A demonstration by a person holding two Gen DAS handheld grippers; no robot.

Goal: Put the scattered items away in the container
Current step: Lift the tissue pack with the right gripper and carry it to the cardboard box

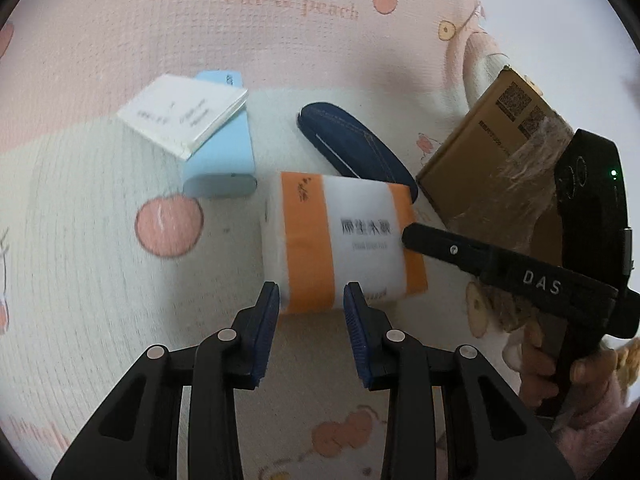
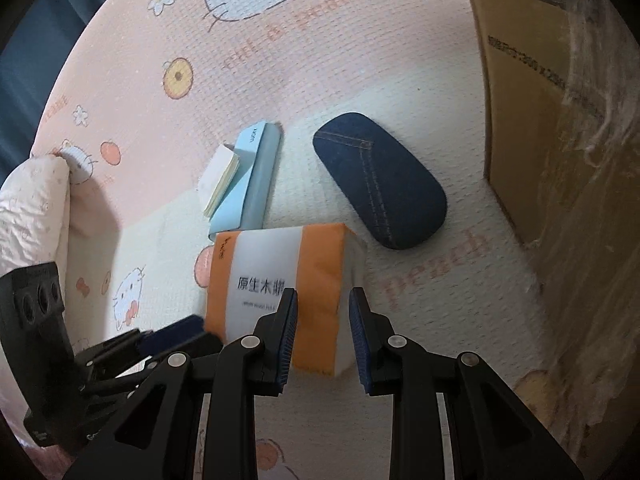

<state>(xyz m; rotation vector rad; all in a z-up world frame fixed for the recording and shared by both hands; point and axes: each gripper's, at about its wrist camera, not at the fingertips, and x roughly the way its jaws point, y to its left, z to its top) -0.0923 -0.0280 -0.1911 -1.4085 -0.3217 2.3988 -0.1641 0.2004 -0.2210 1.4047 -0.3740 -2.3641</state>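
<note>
We held our left gripper (image 1: 311,296) pinching the orange-and-white plastic tissue pack (image 1: 340,240) on the pink cartoon-print blanket (image 1: 120,40); our right gripper (image 2: 323,304) hovered above it, jaws spread, beside the brown cardboard box (image 1: 488,148).

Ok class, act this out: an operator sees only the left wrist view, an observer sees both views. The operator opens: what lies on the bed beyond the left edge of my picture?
Observer: A bunched white quilt, at the left side of the pink sheet in the right wrist view.
Operator: I see only one finger of the right gripper. Do its jaws stand apart?
Observer: Yes, apart: one is in front of the tissue pack, the other just past its edge.
Operator: And the white booklet?
Observer: Its page edges look yellowish from this side; it rests on the light blue case.
</note>
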